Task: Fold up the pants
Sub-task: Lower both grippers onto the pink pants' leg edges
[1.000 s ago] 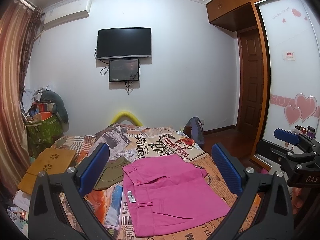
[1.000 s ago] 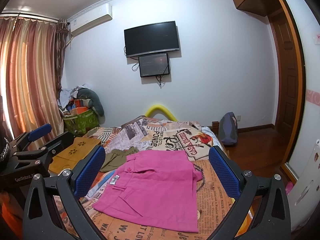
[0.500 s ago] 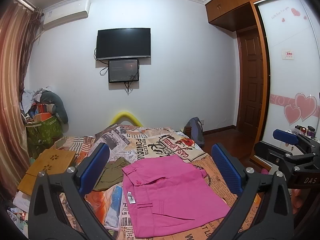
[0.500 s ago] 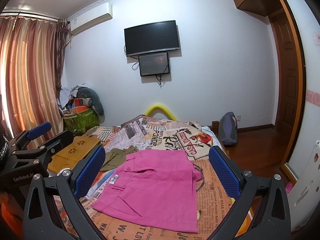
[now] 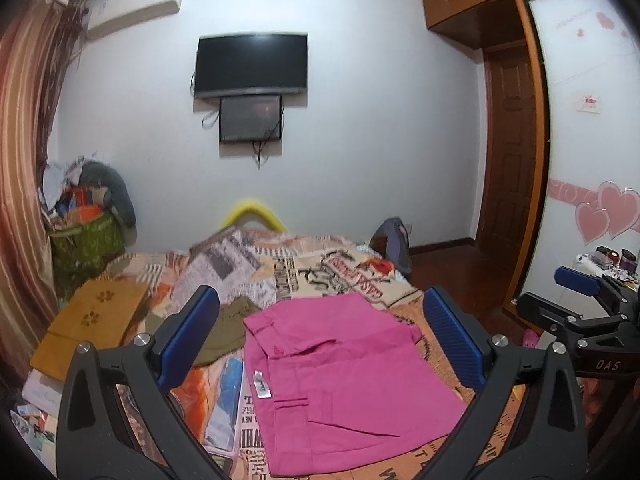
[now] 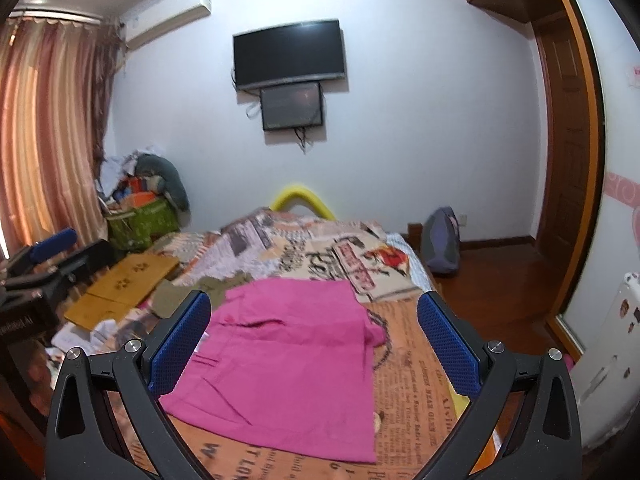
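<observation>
Pants (image 5: 340,376) lie folded compact on bed (image 5: 304,264).
Left gripper (image 5: 320,340), right gripper (image 6: 316,336) held above pants, jaws wide, empty.

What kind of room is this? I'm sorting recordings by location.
Most likely a home bedroom: pink pants lie on a bed with a newspaper-print cover, a television is mounted on the wall, and a wardrobe with heart stickers stands to the right.

Pink pants (image 6: 288,352) blurred, near edge hidden

Right claw (image 6: 314,346) has drifted rightward (slightly); pants (image 6: 288,356) unmoved.
</observation>
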A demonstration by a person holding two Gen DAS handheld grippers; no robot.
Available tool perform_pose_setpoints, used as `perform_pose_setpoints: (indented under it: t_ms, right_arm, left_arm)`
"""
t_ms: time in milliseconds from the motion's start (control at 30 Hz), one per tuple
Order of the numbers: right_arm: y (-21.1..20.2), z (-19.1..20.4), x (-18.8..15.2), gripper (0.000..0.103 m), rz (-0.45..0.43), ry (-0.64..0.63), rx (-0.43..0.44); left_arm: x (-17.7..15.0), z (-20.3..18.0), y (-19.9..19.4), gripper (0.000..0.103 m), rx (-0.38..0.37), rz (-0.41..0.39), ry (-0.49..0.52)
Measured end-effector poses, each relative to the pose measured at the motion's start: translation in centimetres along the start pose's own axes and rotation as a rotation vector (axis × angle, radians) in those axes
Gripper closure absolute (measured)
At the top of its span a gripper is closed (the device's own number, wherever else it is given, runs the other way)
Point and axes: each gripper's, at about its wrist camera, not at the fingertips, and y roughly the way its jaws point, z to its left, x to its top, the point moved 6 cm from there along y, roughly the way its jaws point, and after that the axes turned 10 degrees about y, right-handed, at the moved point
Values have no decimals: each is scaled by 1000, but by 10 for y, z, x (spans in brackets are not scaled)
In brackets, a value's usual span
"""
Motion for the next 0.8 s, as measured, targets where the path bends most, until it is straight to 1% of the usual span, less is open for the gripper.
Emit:
perform_pose_setpoints:
  t_ms: [100, 167, 300, 333, 400, 433, 467, 533, 633, 700, 733, 767, 800]
  right_arm:
    - [19, -17, -7, 0, 44, 10, -25]
    - [32, -30, -12, 0, 69, 20, -45]
    - [56, -52, -20, 0, 118, 59, -86]
    - [62, -57, -24, 1, 133, 63, -94]
    - [74, -63, -31, 8, 172, 62, -108]
    - [80, -66, -34, 12, 191, 60, -110]
    - [86, -68, -37, 14, 215, 60, -108]
    - [99, -71, -47, 17, 257, 54, -97]
    - [120, -75, -63, 26, 327, 31, -87]
    - [134, -81, -74, 26, 369, 40, -89]
    - [138, -82, -80, 26, 390, 51, -84]
    - [142, -84, -85, 26, 413, 63, -73]
    - [148, -83, -89, 26, 428, 72, -62]
  left_arm:
    - [-13, 11, 31, 0, 14, 72, -25]
    - [-21, 18, 48, 0, 30, 103, -35]
    - [-39, 32, 84, 0, 70, 166, -19]
    - [-44, 36, 91, 0, 76, 176, -12]
    - [-55, 42, 110, 2, 77, 208, -7]
    - [-61, 45, 120, 8, 65, 235, -12]
    - [-68, 47, 129, 16, 47, 264, -16]
    - [-84, 50, 147, 24, 12, 326, -20]
    - [-111, 52, 167, 31, 1, 404, 1]
    - [-130, 52, 178, 37, -17, 460, 4]
    - [-143, 54, 184, 43, -29, 498, -2]
    - [-151, 54, 186, 48, -35, 517, -9]
    - [-162, 56, 190, 49, -41, 545, -22]
